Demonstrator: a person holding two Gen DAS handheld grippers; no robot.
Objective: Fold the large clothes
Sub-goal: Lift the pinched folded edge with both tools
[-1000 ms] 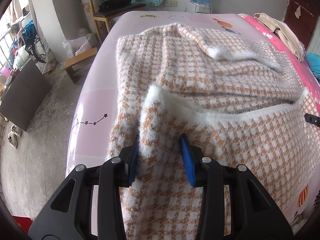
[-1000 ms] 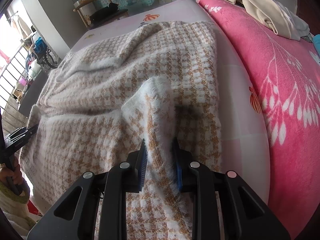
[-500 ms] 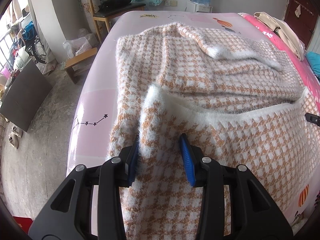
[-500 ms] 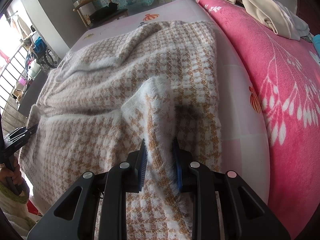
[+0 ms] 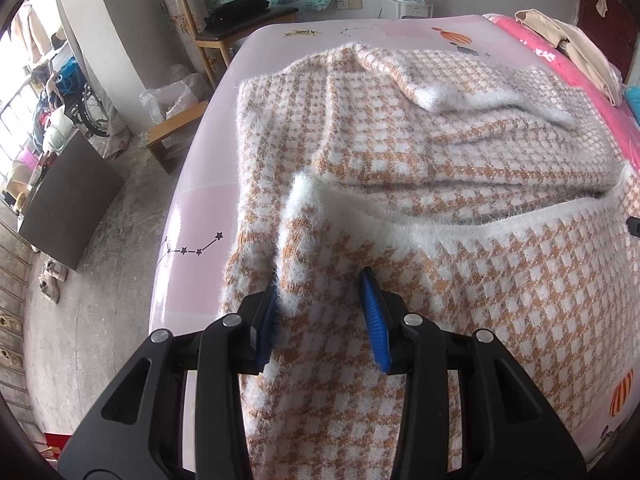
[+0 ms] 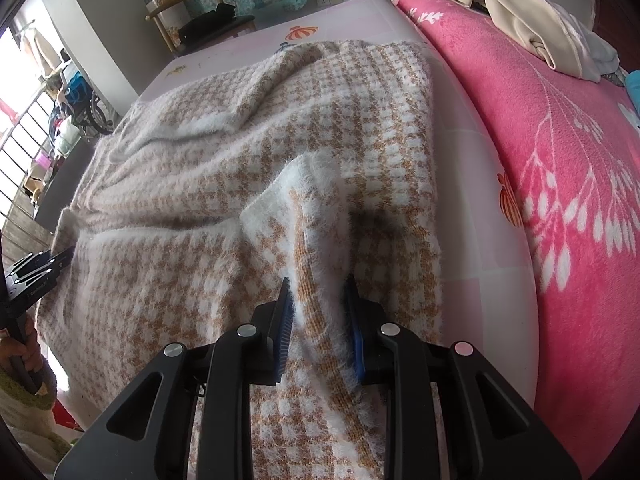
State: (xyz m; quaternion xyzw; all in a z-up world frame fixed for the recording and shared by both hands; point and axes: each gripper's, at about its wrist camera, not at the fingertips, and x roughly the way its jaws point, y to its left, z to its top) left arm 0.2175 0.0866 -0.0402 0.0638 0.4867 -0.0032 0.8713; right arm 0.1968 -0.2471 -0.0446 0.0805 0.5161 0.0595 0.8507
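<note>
A fuzzy white and tan houndstooth sweater [image 5: 420, 128] lies spread over the pink bed sheet [image 5: 200, 216]. Its near part is doubled over, with the white hem [image 5: 440, 228] running across the middle. My left gripper [image 5: 320, 312] is shut on the left corner of that folded layer, which rises between its blue pads. My right gripper [image 6: 318, 312] is shut on the right corner of the sweater [image 6: 240, 168], pinching a raised ridge of knit. The left gripper [image 6: 36, 276] and the hand holding it show at the left edge of the right wrist view.
A bright pink blanket [image 6: 560, 160] with white leaf prints covers the bed's right side, with beige clothes [image 6: 520, 20] piled on it. Left of the bed are bare floor, a low wooden stool [image 5: 172, 128] and a wooden chair [image 5: 224, 20].
</note>
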